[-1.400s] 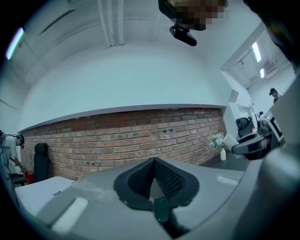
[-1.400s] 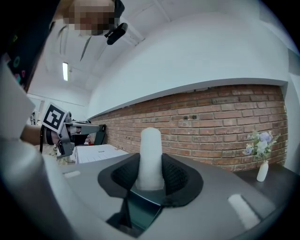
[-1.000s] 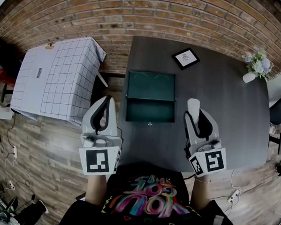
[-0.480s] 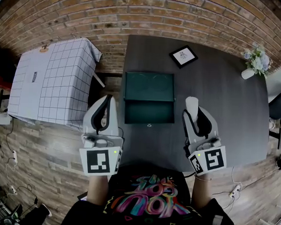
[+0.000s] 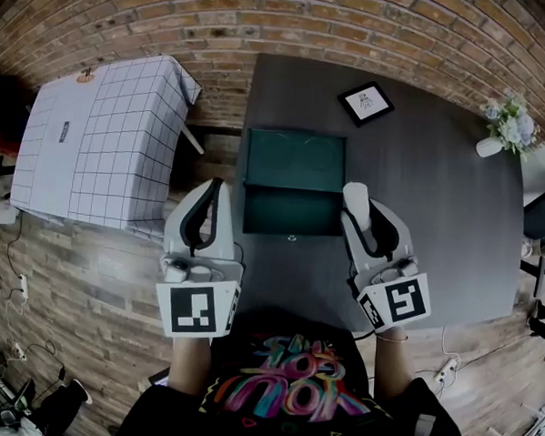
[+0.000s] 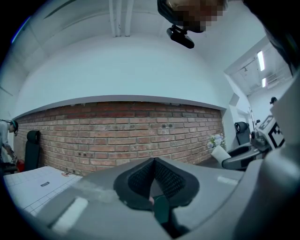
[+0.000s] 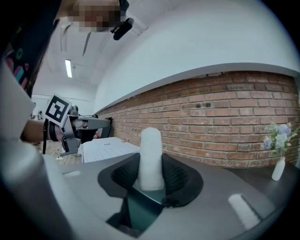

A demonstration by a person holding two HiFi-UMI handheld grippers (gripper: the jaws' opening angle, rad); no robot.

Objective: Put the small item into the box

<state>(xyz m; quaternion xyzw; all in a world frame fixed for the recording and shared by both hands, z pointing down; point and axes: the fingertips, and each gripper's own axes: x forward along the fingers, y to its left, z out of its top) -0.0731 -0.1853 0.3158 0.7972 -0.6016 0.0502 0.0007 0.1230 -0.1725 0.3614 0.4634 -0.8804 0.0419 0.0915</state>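
A dark green box lies open on the dark table, its lid flat behind the tray. My right gripper is shut on a small white cylinder, which stands up between the pads at the box's right front corner. The green box edge shows below those jaws. My left gripper hovers off the table's left edge, beside the box, jaws closed together with nothing between them.
A framed picture lies at the table's back. A white vase of flowers stands at the far right. A table with a white checked cloth sits to the left. A brick wall runs behind.
My right gripper has moved left and forward with the white cylinder, from right of the box to its right front corner. The left gripper has barely shifted.
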